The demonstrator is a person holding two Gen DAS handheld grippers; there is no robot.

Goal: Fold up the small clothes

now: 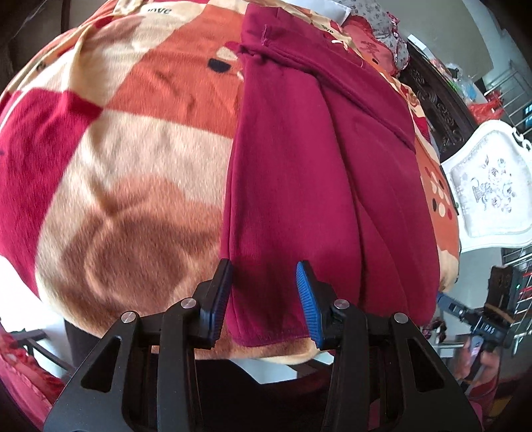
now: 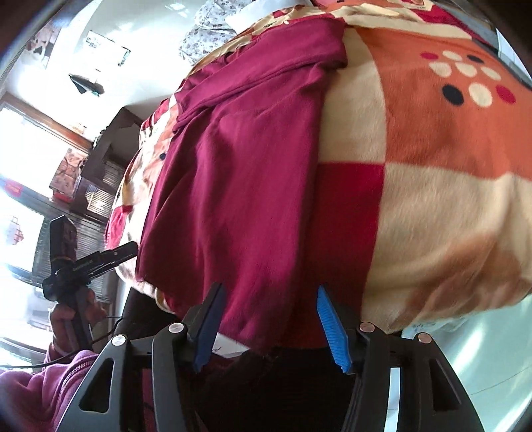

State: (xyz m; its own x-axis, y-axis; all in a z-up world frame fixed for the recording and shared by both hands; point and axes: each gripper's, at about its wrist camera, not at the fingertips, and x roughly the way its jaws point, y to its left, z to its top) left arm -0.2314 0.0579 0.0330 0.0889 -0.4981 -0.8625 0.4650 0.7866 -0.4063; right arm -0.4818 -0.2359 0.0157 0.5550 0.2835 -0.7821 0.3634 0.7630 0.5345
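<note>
A dark red garment [image 1: 316,186] lies lengthwise on a patterned blanket, folded along its length with a sleeve laid over it. It also shows in the right wrist view [image 2: 239,172]. My left gripper [image 1: 264,299] is open, its jaws astride the garment's near hem corner, holding nothing. My right gripper [image 2: 269,322] is open over the hem's other near corner, empty. The right gripper also shows at the right edge of the left wrist view [image 1: 472,315], and the left gripper shows at the left of the right wrist view [image 2: 93,262].
The orange, red and cream blanket [image 1: 133,172] covers the bed [image 2: 432,166]. A white patterned chair [image 1: 492,186] stands to the right of the bed. A dark carved headboard [image 1: 439,109] and floral pillows [image 1: 382,30] lie at the far end. The bed's near edge is right under both grippers.
</note>
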